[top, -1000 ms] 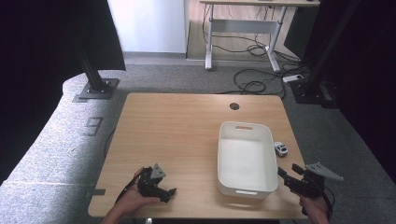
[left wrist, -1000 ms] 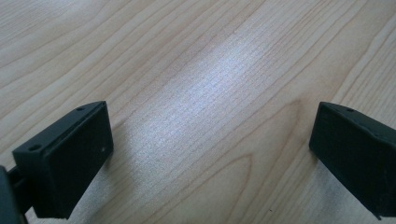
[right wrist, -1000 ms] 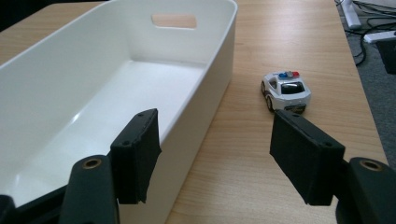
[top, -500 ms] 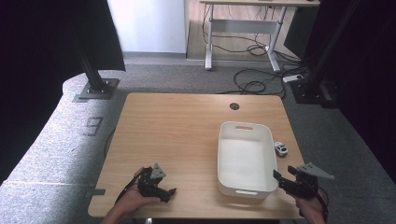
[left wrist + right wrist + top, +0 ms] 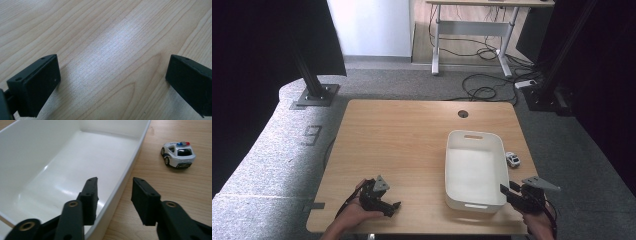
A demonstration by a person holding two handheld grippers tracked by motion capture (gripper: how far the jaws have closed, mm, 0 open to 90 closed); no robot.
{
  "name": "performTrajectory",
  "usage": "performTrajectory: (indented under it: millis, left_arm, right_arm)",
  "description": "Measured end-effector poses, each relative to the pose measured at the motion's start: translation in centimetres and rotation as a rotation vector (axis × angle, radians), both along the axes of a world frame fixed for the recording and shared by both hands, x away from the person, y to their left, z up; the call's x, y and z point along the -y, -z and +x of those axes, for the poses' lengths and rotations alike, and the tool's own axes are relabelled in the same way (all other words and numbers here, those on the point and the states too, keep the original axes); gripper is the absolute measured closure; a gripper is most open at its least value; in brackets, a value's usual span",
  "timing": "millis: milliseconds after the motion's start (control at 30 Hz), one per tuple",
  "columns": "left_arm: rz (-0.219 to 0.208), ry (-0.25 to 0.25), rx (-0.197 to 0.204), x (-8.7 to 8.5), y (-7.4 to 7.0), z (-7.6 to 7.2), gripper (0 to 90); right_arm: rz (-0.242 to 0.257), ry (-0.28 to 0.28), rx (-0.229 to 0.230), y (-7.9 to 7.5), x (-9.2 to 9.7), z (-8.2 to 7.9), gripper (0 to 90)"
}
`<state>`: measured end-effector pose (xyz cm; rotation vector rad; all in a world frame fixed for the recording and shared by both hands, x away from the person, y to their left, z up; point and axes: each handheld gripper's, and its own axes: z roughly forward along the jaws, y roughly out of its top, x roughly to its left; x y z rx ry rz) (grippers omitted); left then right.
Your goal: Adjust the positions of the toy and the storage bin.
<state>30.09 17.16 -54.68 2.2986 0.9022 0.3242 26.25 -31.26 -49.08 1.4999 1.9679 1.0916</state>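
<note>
A white plastic bin [image 5: 474, 170] stands empty on the right half of the wooden table [image 5: 412, 145]. A small white toy police car [image 5: 512, 159] sits on the table just right of the bin; it is also ahead and to the right in the right gripper view [image 5: 178, 154]. My right gripper [image 5: 507, 192] hovers at the bin's near right corner, open, its jaws straddling the bin's right wall [image 5: 120, 185]. My left gripper [image 5: 389, 207] rests low at the table's front left, open, with bare wood [image 5: 112, 57] between its jaws.
A round cable hole [image 5: 463, 114] is near the table's far edge. Beyond the table lie grey carpet, cables [image 5: 482, 92], a black stand base [image 5: 314, 95] and another desk frame [image 5: 472, 45].
My right gripper has moved left and a little forward, toward the bin's near right corner. The left gripper has stayed put.
</note>
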Motion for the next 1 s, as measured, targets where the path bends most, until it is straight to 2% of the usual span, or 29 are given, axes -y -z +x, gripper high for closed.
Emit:
performTrajectory:
  millis: [133, 333, 800, 1000]
  left_arm:
    - [0.0, 0.0, 0.0, 0.0, 0.0, 0.0, 0.0]
    - [0.0, 0.0, 0.0, 0.0, 0.0, 0.0, 0.0]
    - [0.0, 0.002, 0.001, -0.01, 0.01, 0.01, 0.0]
    - [0.0, 0.002, 0.001, -0.01, 0.01, 0.01, 0.0]
  right_arm:
    - [0.014, -0.003, -0.02, 0.02, -0.17, 0.04, 64.9]
    - [0.033, 0.004, -0.038, 0.1, -0.04, 0.18, 66.0]
    - [0.029, 0.052, -0.034, 0.24, -0.2, 0.38, 73.4]
    - [0.022, 0.068, -0.018, 0.32, -0.47, 0.53, 78.2]
